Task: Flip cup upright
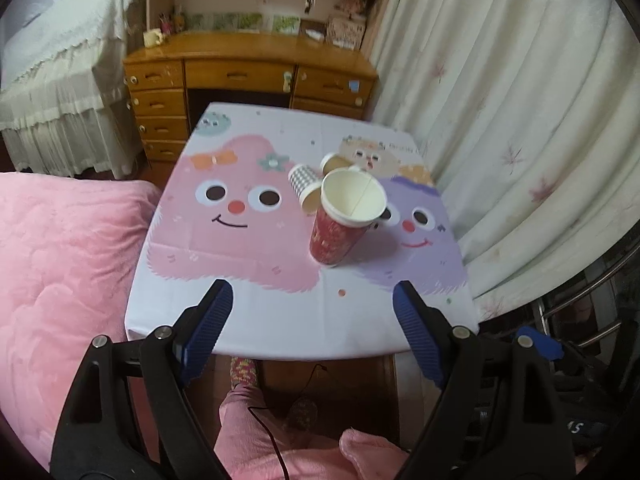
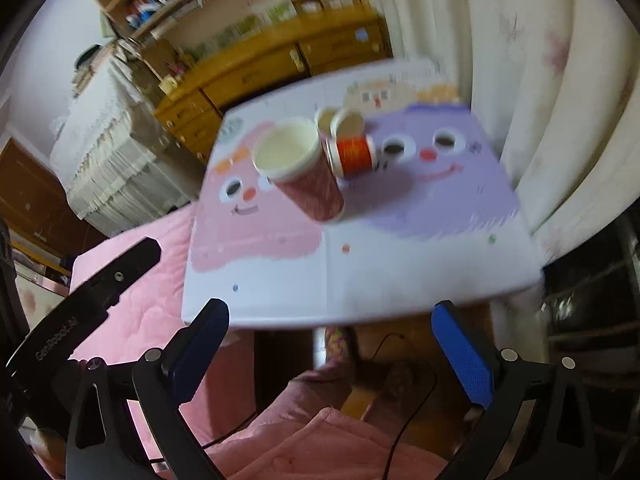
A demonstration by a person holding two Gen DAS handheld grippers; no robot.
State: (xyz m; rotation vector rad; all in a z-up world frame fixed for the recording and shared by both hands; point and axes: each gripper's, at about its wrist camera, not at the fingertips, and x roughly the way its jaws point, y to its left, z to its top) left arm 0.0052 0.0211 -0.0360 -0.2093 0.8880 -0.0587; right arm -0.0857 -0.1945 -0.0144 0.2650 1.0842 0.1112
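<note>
Your left gripper [image 1: 312,312] sits at the bottom of the left wrist view with its blue-padded fingers [image 1: 210,320] spread wide and nothing between them. It hangs over the near edge of the table [image 1: 280,320], which wears a cartoon cloth of pink and purple faces. Your right gripper [image 2: 330,334] is likewise spread apart and empty, low in the right wrist view, back from the table's near edge; that view is blurred.

The red cup [image 1: 340,220] stands upright just right of the frame's centre in the left wrist view, mouth up, its white inside showing, on the seam between the pink and purple patches. In the right wrist view the same cup [image 2: 300,168] appears in the upper middle. It is well apart from both grippers.

Just behind the red cup, three more cups lie on their sides. A checked cup [image 1: 304,186] lies to its upper left, mouth toward you. A tan cup [image 1: 334,163] lies further back. An orange-red cup [image 2: 352,154] shows in the right wrist view, just right of the upright one; in the left wrist view it is mostly hidden.

A wooden desk [image 1: 248,76] fills the top centre beyond the table, a pink blanket [image 1: 68,272] the left, and a pale curtain [image 1: 520,120] the right.
</note>
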